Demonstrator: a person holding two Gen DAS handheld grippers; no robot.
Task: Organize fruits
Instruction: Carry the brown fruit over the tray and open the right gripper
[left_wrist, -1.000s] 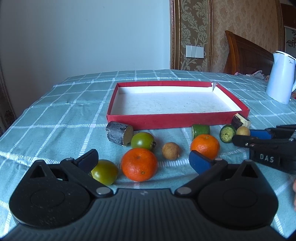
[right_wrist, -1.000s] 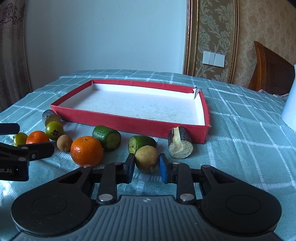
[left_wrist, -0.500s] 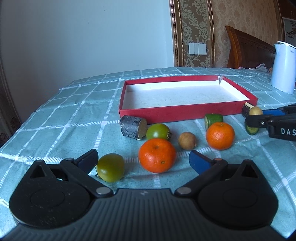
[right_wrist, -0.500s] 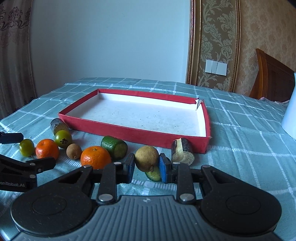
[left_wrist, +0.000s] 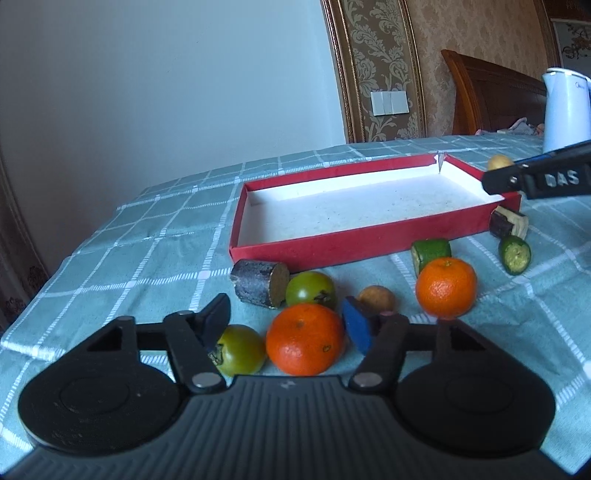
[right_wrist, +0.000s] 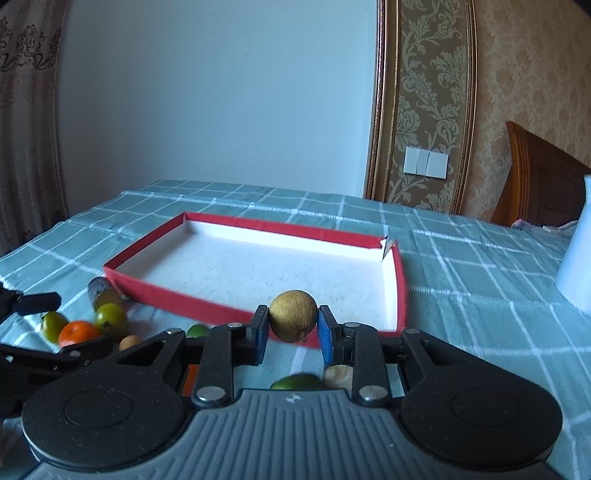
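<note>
My right gripper is shut on a round brown fruit and holds it in the air over the near wall of the red tray. The left wrist view shows that fruit by the tray's right end. My left gripper sits low on the cloth, its jaws closing. An orange mandarin and a green tomato lie between them. The right pad is next to the mandarin and a gap shows on its left.
In front of the tray lie a second mandarin, a small brown fruit, another green tomato, a dark cane piece and green cut pieces. A white kettle and a wooden chair stand at the far right.
The right gripper has risen with the brown fruit, from the cloth to above the tray's near wall. The left jaws have narrowed around the mandarin and tomato.
</note>
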